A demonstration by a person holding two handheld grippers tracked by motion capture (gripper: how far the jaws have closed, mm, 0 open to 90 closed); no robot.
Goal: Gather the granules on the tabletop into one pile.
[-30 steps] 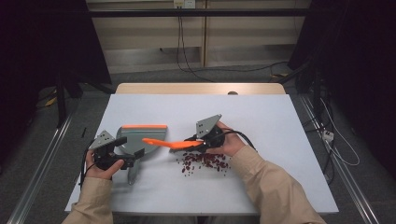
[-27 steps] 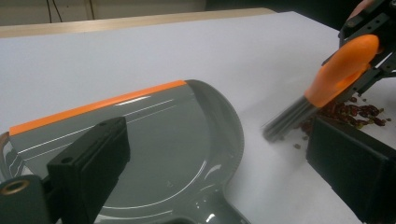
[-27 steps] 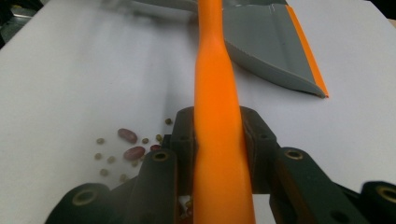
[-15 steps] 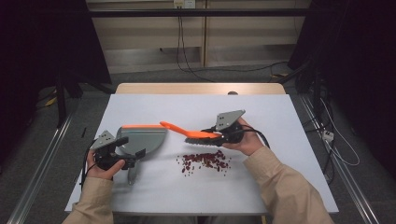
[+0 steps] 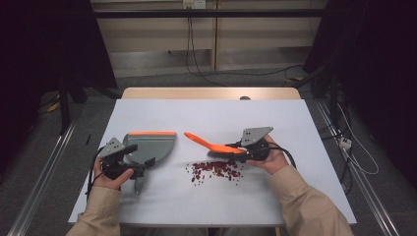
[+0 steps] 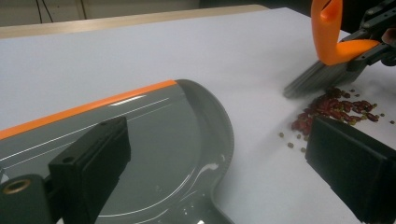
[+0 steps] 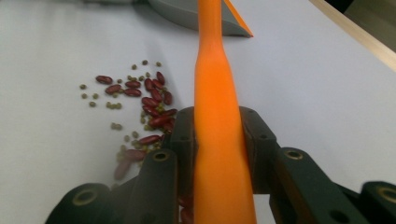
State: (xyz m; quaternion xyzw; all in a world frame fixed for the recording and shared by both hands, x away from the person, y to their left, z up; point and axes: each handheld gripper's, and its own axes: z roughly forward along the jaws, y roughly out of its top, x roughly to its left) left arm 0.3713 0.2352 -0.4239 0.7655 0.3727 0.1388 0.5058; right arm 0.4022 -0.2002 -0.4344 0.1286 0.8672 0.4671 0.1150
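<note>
Tan sleeves, black grippers with grey plates

The person is wearing long tan sleeves (image 5: 300, 206) reaching to the wrists on both arms, their cloth creasing along the forearms. The left gripper (image 5: 140, 167) and right gripper (image 5: 235, 149) are showing black bodies, each topped by a grey three-cornered plate (image 5: 255, 135) dotted with small holes. A black cable (image 5: 289, 158) is looping from the back of each gripper. In the left gripper view the jaws are appearing as blocky matt-black pads (image 6: 95, 161), with a brass-coloured threaded insert at the base. In the right gripper view the black linkage arms are showing round screw holes.
</note>
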